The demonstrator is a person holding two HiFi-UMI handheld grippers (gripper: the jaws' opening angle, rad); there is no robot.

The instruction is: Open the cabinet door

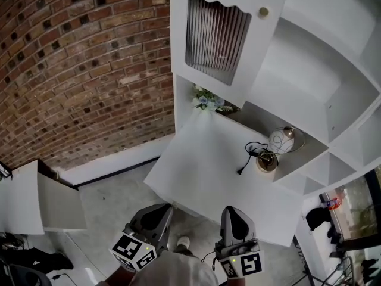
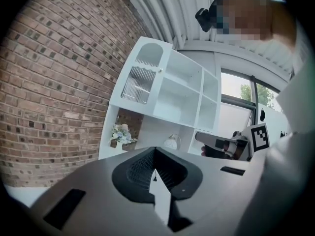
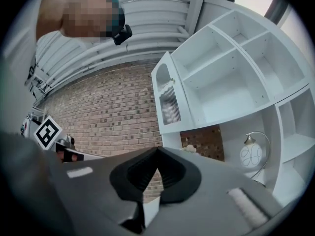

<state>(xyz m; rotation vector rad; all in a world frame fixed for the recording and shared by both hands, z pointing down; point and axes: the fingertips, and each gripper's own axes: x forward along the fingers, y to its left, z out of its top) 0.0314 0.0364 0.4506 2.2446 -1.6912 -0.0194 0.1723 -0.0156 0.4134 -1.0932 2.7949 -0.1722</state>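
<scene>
While both grippers sit low at the near edge of the head view, well short of the cabinet, the task looks to be at its reaching stage, with nothing yet touched. The cabinet door (image 1: pixel 215 37), a white frame round a ribbed glass pane, covers the upper left compartment of the white shelf unit (image 1: pixel 309 82). Its small brass knob (image 1: pixel 263 11) is at the door's right edge, so the hinges are presumably on the left, next to the brick wall (image 1: pixel 77 58). In the left gripper view the door seems to lie flush with the unit, so I judge it shut, though a slight gap cannot be ruled out. The left gripper (image 1: pixel 162 212) has its jaws brought together at the tips with nothing between them, and the right gripper (image 1: pixel 231 212) is likewise closed and empty. Below the door the unit's white worktop (image 1: pixel 214 171) projects toward the person. A spray of flowers (image 1: pixel 207 99) stands at its back left, and a globe lamp (image 1: pixel 280 140) with a black cord (image 1: pixel 250 154) is to the right. The next move, as I read it, calls for one gripper to rise to the knob, part its jaws and close round it. It would then pull outward in an arc about the door's left edge, keeping clear of the lamp below.
</scene>
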